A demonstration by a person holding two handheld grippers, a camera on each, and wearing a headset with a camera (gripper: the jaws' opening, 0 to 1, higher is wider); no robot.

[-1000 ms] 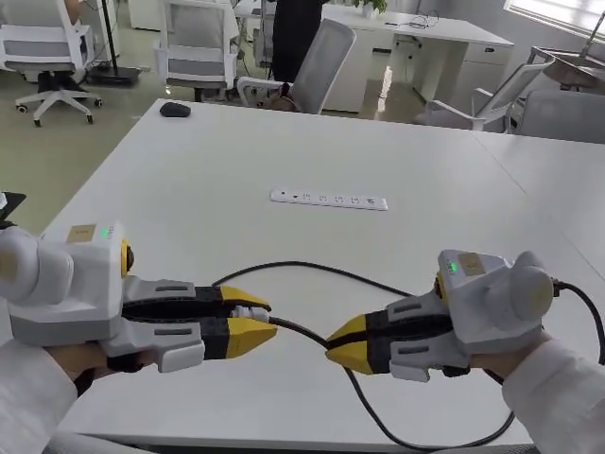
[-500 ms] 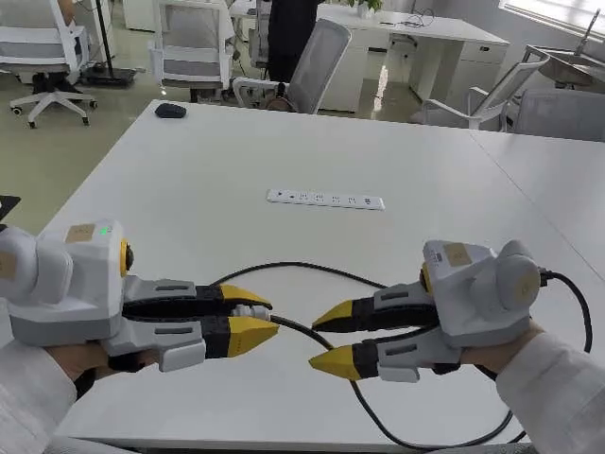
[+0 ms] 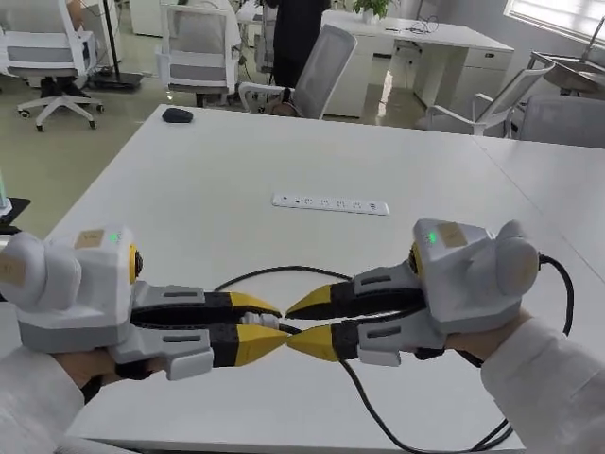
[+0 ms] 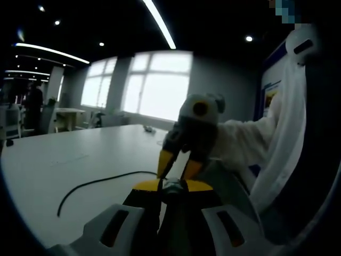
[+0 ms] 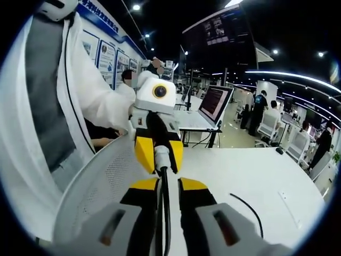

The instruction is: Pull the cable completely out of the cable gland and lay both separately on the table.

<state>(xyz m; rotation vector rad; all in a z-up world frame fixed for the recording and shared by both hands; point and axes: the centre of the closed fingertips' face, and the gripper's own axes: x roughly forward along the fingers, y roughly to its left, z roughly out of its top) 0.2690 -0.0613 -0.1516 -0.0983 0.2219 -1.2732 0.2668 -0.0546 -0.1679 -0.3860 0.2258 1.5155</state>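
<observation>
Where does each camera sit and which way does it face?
Head view: headset, looking down at table; left claw, right claw and both sleeves show.
Left gripper view: rides left claw, faces right claw and its white sleeve.
Right gripper view: rides right claw, faces left claw and white coat.
Both gripper views share the cable gland and cable.

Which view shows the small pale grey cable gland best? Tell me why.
The right gripper view: the small pale grey cable gland faces the camera, clamped in the left gripper, black cable leaving it. The head view shows a sliver between yellow tips; the left gripper view, its end.
</observation>
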